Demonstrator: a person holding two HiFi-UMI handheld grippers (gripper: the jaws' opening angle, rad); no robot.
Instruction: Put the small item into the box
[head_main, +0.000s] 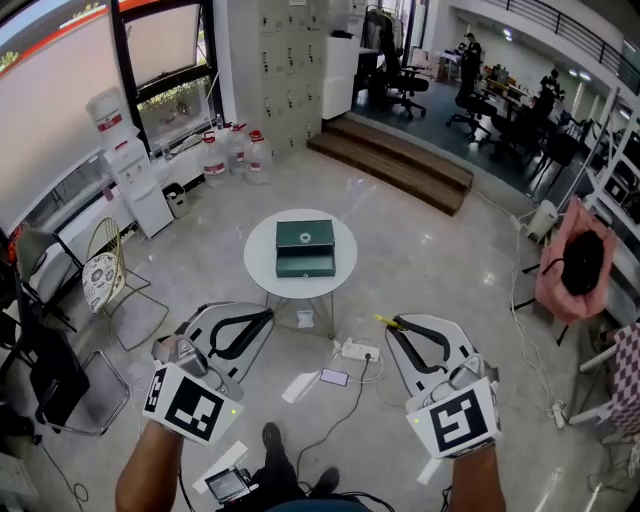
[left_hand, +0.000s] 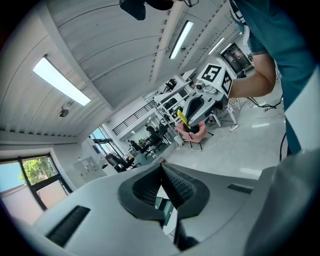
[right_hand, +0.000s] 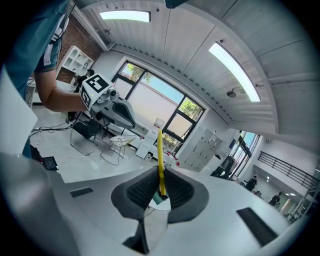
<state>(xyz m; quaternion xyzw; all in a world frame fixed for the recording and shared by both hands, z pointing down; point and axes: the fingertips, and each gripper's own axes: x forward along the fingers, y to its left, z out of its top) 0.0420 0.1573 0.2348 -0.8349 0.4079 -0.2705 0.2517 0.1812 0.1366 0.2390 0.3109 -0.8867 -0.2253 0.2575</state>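
Head view: round white bench (head_main: 255, 272) stands ahead on a glossy pale floor (head_main: 420, 240). A dark green rectangular box (head_main: 305, 246) sits on top of it, lower front seemingly drawn out like a tray. Both tools are held low, well short of the bench. Box lies forward and between them, somewhat nearer the left tool (head_main: 268, 316). Right tool (head_main: 398, 325) carries the small item (head_main: 384, 321), a thin yellow stick jutting past the tips toward the bench. Left gripper view: ribbed dark pads (left_hand: 175, 187) pressed together, nothing between; box glimpsed below them. Right gripper view: jaws pinched on the stick's lower end, long axis running straight out along them. Judgement: right arm needs to reach forward-left.
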